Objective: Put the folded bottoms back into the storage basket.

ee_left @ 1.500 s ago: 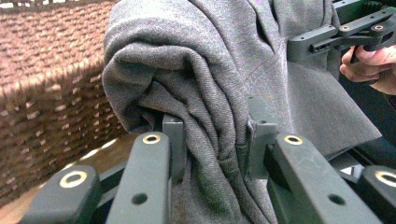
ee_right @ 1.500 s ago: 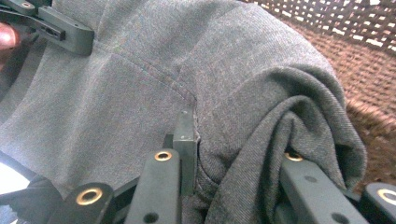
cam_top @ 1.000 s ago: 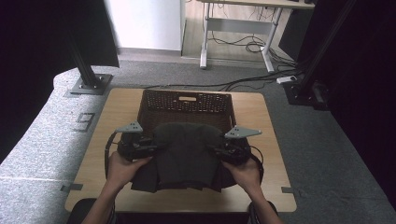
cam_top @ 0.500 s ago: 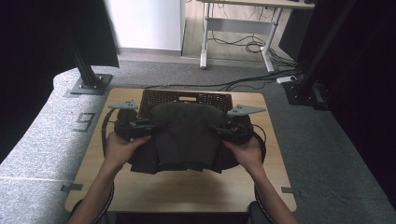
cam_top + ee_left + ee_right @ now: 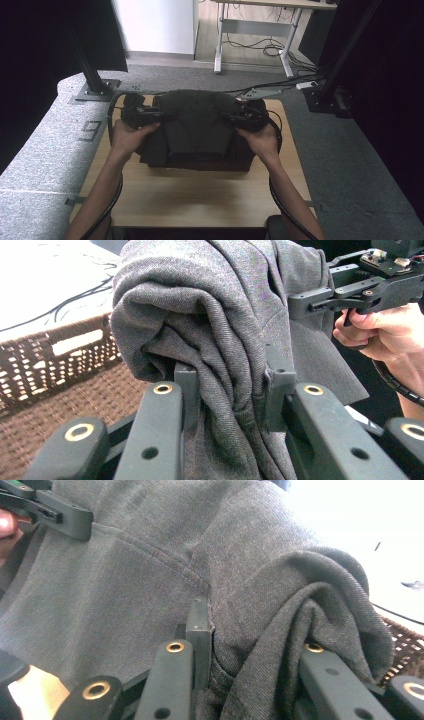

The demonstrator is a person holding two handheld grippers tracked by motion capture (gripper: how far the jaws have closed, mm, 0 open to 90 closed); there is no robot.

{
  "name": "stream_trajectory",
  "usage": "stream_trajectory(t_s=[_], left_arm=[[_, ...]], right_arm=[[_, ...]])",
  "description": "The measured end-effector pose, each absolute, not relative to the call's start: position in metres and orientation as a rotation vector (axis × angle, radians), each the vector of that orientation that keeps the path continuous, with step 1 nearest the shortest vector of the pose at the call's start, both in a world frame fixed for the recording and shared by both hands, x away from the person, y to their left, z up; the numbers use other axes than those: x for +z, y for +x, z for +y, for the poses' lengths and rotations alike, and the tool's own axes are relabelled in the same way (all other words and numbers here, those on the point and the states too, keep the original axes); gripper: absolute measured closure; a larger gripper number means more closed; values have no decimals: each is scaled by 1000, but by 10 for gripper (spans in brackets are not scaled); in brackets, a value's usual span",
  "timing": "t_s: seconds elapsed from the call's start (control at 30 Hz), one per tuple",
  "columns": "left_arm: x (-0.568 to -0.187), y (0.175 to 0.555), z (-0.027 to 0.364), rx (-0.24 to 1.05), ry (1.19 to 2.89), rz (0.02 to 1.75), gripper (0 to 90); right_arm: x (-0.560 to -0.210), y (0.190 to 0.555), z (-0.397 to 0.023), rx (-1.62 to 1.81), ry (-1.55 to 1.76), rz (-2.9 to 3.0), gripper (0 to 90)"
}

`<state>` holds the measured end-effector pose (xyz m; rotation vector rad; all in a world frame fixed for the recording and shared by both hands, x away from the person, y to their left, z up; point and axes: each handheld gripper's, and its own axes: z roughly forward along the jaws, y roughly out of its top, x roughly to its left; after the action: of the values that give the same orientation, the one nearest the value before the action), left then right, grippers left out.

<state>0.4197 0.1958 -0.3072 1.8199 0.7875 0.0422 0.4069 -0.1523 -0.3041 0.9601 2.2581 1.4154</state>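
A folded dark grey garment (image 5: 197, 125) hangs between my two grippers above the far half of the wooden table (image 5: 200, 200). In the high view my left gripper (image 5: 160, 116) pinches its left edge and my right gripper (image 5: 227, 118) its right edge. The left gripper view has my left gripper (image 5: 230, 375) shut on a thick bunch of cloth (image 5: 210, 330), with the brown woven basket (image 5: 60, 370) just beyond and below. My right gripper (image 5: 255, 630) is likewise shut on bunched cloth (image 5: 280, 595), and a corner of the basket (image 5: 405, 640) shows at right.
Black frame posts stand off the table's back left (image 5: 92, 75) and back right (image 5: 340, 65) corners. A desk frame with cables (image 5: 270, 47) stands on the floor beyond. Grey carpet surrounds the table. The table's near half is bare wood.
Both grippers have carried the garment up and away from the person, from the table's middle to above the basket. The cloth now covers the basket in the high view.
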Motion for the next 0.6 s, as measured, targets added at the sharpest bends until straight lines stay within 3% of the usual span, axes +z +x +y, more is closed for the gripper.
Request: stream_trajectory(t_s=[0.6], left_arm=[[-326, 488, 199, 8, 1804, 809, 686]], right_arm=[[-312, 473, -143, 1333, 1005, 2253, 710]])
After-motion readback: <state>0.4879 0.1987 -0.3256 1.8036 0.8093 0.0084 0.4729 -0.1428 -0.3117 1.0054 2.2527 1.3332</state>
